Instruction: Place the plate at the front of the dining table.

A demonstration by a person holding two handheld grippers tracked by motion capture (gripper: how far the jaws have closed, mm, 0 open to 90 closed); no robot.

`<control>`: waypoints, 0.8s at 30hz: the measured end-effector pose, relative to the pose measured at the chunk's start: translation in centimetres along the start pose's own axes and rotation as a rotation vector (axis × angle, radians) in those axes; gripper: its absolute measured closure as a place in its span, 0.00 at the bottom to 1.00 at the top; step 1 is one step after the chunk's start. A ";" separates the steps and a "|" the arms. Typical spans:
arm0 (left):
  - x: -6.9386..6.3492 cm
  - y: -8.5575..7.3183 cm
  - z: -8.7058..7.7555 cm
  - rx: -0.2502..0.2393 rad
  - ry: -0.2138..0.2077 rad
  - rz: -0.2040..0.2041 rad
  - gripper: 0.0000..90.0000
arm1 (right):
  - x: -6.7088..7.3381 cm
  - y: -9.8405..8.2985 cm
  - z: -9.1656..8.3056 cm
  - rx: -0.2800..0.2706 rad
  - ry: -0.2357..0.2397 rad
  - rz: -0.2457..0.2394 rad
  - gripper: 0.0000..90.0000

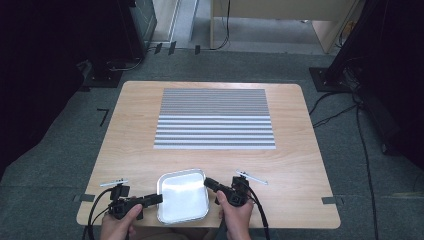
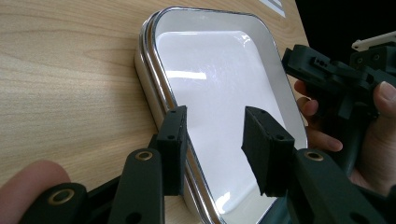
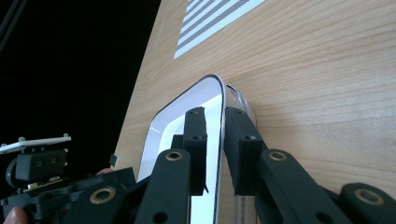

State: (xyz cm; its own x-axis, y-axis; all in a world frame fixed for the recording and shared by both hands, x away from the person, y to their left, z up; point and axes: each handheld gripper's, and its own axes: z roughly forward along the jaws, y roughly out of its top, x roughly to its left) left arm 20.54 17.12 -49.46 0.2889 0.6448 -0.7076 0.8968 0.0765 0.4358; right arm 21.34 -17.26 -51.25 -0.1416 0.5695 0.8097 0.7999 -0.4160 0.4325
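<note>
1 wooden table [image 1: 210,160], 1 striped mat [image 1: 215,118] at 12 o'clock, 1 stack of 2 nested metal trays [image 1: 182,196] at the near edge. 2 grippers: right gripper [image 3: 215,149] at the trays' 3 o'clock, jaws narrow – pinching the top tray's rim. Left gripper [image 2: 215,149] at 9 o'clock, jaws part-open astride the rim, pads not pressing.
</note>
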 end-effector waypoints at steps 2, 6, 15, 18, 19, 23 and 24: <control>-0.1 0.0 0.1 0.001 -0.003 0.003 0.67 | 0.0 0.0 -0.1 -0.006 0.004 0.001 0.89; -0.2 0.0 0.4 0.008 -0.028 0.005 0.67 | 0.2 0.1 -0.3 -0.014 0.018 0.002 0.89; -0.2 0.1 0.2 0.003 -0.027 0.015 0.66 | 0.2 0.0 -0.3 -0.029 -0.060 -0.063 0.88; 0.1 0.1 0.1 0.001 -0.016 0.008 0.66 | 0.5 0.0 -0.2 -0.031 -0.095 -0.104 0.88; 0.1 0.1 0.1 0.001 -0.016 0.008 0.66 | 0.6 -0.1 -0.2 -0.030 -0.106 -0.126 0.88; 0.2 0.1 0.1 -0.001 -0.017 0.010 0.66 | 1.6 -0.3 0.1 -0.036 -0.154 -0.234 0.89; 0.2 0.1 0.1 -0.002 -0.017 0.010 0.66 | 1.9 -0.4 0.1 -0.039 -0.164 -0.260 0.89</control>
State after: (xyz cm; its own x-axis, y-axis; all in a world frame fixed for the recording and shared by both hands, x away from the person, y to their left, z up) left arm 20.72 17.19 -49.58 0.3032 0.6327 -0.7126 0.8933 0.0716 0.4437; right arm 20.82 -15.89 -49.94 -0.2397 0.7659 0.5967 0.7261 -0.2665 0.6338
